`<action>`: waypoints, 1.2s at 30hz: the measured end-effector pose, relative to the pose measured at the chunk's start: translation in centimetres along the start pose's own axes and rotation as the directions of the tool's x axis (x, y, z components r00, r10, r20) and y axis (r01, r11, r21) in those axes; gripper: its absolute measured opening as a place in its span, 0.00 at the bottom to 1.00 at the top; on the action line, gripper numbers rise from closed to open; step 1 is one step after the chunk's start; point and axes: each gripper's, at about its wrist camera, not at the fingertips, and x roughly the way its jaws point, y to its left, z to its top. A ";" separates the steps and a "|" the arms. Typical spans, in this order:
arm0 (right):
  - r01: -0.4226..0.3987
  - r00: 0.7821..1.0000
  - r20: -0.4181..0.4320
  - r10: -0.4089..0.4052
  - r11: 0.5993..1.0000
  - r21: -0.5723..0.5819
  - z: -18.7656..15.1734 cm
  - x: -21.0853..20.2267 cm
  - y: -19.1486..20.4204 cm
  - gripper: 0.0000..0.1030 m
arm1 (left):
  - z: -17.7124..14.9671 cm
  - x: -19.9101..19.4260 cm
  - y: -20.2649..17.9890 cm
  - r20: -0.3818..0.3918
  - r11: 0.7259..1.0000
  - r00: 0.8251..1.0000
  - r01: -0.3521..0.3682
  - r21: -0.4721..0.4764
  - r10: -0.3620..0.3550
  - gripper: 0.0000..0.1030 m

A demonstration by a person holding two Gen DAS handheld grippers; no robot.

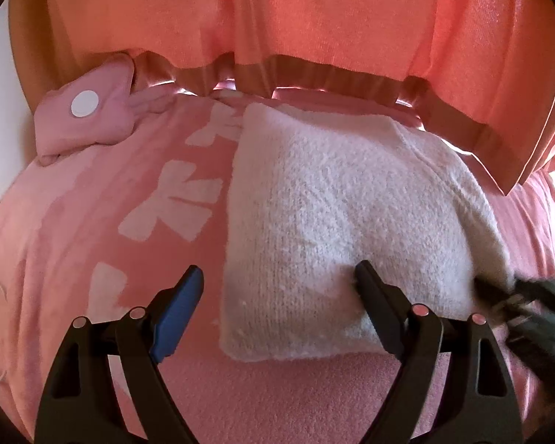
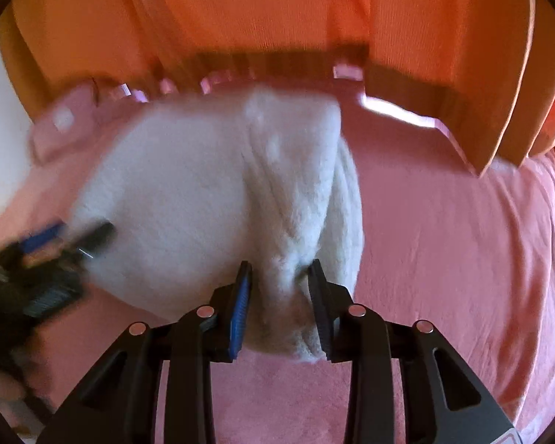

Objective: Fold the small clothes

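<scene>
Right hand-held gripper (image 2: 279, 292): nearest in its own view, we see its jaws pinching a bunched near corner of the white knit (image 2: 203, 185); we judge this grip serves to lift or drag that edge for a fold.
Left hand-held gripper (image 1: 279, 281): released, jaws standing wide; one finger lies over the knit's near left part, the blue-padded one over the blanket (image 1: 74, 203) beside it. Nothing is held. We judge it has let go to leave the left edge lying flat.
Knit: a small fluffy white garment, already squared into a thick pad in the left view, near edge straight, right side rucked where the other tool pulls it. It rests on the bed.
Task stage: we judge the fold is well along, with the right side not yet laid down.
Blanket: pink fleece with pale bow shapes, covering the bed on the knit's left; plain pink cover elsewhere.
Pouch (image 1: 88, 111): a small pink soft item with a white round dot, at the far left, well apart from the knit.
Curtain (image 1: 314, 18): orange drapes hang behind the bed, hem just above its far edge, daylight glinting under it.
</scene>
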 end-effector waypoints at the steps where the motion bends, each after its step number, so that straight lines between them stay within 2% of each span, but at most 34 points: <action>1: 0.021 1.000 0.011 -0.021 1.000 -0.020 0.0 0.1 0.4 0.31 | 0.0 0.1 -0.1 -0.003 1.000 1.000 0.002 0.004 -0.002 0.79; 4: 0.036 0.999 0.028 -0.035 0.999 -0.024 -0.1 -1.0 0.6 0.32 | 0.0 -0.1 -0.3 0.008 1.000 1.000 -0.014 0.016 0.014 0.79; 7: 0.011 0.997 0.080 -0.010 1.000 0.000 -0.4 -3.1 0.3 0.33 | -0.2 -0.5 -0.3 0.018 1.000 1.000 -0.021 0.020 0.021 0.79; 8: 0.003 0.994 0.107 -0.005 1.000 0.016 -0.5 -3.8 0.1 0.37 | -0.3 -0.9 -0.3 0.023 1.000 0.999 -0.024 0.018 0.024 0.79; 9: -0.005 0.991 0.135 0.000 0.999 0.038 -0.8 -4.6 -0.1 0.47 | -0.4 -1.2 -0.3 0.025 1.000 0.999 -0.023 0.018 0.023 0.79; 11: -0.026 0.981 0.192 0.009 0.996 0.087 -1.9 -6.2 -0.7 0.59 | -0.9 -2.1 -0.4 0.037 1.000 0.999 -0.022 0.019 0.021 0.79; 12: -0.030 0.979 0.204 0.008 0.994 0.102 -2.6 -6.6 -0.9 0.61 | -1.2 -2.6 -0.5 0.043 1.000 0.999 -0.022 0.016 0.022 0.80; 17: -0.012 0.990 0.142 -0.009 0.990 0.141 -6.2 -6.4 -2.0 0.61 | -3.5 -4.5 -0.5 0.045 1.000 0.999 0.002 -0.006 -0.002 0.82; 23: -0.019 0.993 0.119 -0.004 0.982 0.187 -9.8 -6.8 -3.4 0.62 | -7.9 -5.8 -0.4 0.029 0.998 0.999 -0.045 0.032 0.044 0.85; 29: 0.037 0.988 0.140 -0.060 0.986 0.160 -12.5 -7.0 -1.9 0.77 | -10.4 -5.8 -0.8 0.017 0.997 0.998 -0.069 0.028 0.068 0.88; 36: 0.082 0.979 0.174 -0.104 0.988 0.128 -14.9 -6.7 0.2 0.79 | -11.9 -6.5 -0.6 0.043 0.996 0.995 -0.091 -0.015 0.092 0.88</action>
